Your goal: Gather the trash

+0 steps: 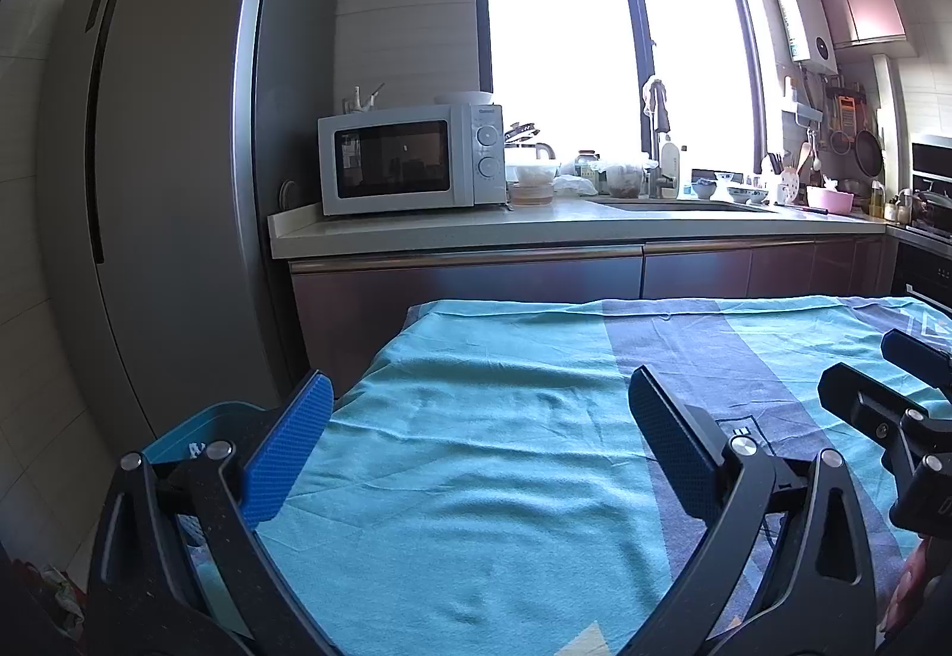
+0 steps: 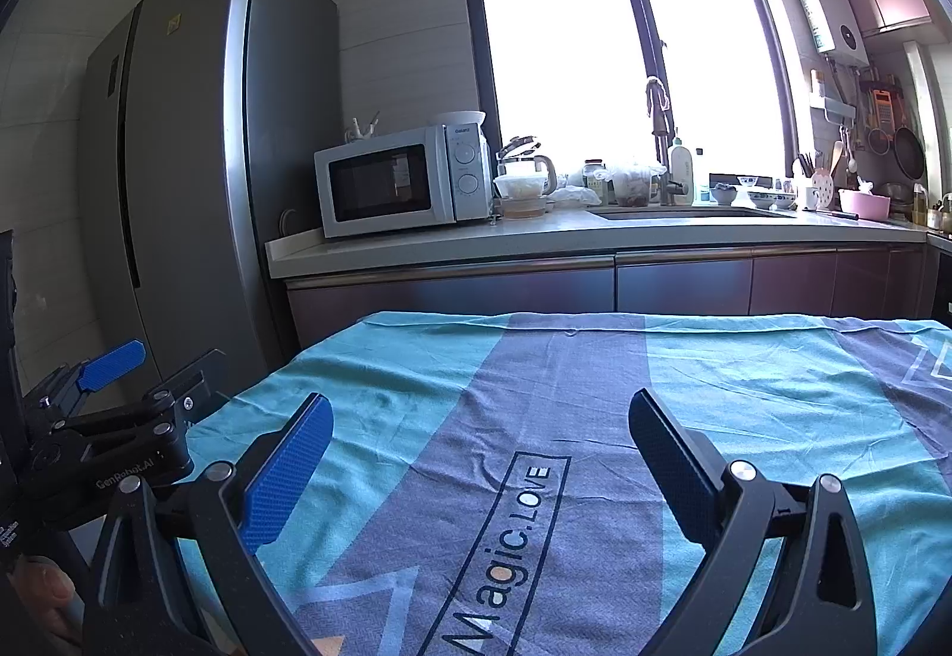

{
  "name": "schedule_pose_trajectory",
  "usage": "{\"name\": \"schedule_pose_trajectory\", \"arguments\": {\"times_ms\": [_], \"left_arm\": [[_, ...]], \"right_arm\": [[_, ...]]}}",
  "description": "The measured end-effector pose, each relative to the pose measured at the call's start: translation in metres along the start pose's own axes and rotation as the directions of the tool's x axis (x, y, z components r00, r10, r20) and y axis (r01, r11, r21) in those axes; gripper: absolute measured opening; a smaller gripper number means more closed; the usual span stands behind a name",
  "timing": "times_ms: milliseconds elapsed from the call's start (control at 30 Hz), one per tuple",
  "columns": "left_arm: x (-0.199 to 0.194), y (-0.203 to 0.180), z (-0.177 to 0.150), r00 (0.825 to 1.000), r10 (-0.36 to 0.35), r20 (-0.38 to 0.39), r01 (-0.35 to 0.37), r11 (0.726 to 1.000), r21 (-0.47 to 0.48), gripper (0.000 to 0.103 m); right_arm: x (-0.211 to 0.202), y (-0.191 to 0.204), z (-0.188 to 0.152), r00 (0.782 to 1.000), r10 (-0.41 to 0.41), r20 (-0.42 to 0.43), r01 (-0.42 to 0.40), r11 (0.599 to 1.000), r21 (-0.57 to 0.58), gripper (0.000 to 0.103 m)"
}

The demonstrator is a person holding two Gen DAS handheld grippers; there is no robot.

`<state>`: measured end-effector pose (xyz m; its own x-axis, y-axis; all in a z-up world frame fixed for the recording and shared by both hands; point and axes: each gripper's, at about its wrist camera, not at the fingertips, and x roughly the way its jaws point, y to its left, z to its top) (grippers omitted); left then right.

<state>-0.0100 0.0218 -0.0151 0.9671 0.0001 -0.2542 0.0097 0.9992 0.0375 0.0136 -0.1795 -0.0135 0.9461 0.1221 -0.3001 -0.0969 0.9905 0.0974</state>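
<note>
Over a table draped in a teal and grey cloth [image 2: 535, 388], two hand-held grippers hover side by side, both empty. The left gripper [image 1: 482, 418] has its blue-padded fingers spread wide with nothing between them; the right gripper [image 2: 482, 442] is spread just as wide and also holds nothing. The cloth, printed with the words "Magic.LOVE", looks bare: no trash shows on any part of it in either view. Just beside the table's left edge, low down and partly hidden behind the left gripper, sits a teal bin [image 1: 196, 418]; its contents cannot be seen. Something crumpled lies on the floor [image 1: 59, 590] near the bin, too blurred to identify. Beyond the table runs a kitchen counter [image 2: 535, 234] carrying a white microwave [image 2: 398, 180], containers and a sink beneath a bright window [image 2: 625, 43], with a tall grey fridge [image 2: 178, 150] at far left. As a judgement: the table appears to be already cleared, or the collecting has not begun here. Which of the two cannot be told, and any remaining trash lies out of view.
</note>
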Motion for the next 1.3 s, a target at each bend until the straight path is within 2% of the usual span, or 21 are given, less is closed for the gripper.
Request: {"name": "schedule_pose_trajectory", "arguments": {"times_ms": [1300], "left_arm": [[0.01,0.0,-0.002,1.0,-0.017,-0.02,0.017,1.0,-0.009,0.098]], "right_arm": [[0.001,-0.002,-0.001,1.0,-0.005,-0.002,0.005,1.0,0.013,0.096]]}}
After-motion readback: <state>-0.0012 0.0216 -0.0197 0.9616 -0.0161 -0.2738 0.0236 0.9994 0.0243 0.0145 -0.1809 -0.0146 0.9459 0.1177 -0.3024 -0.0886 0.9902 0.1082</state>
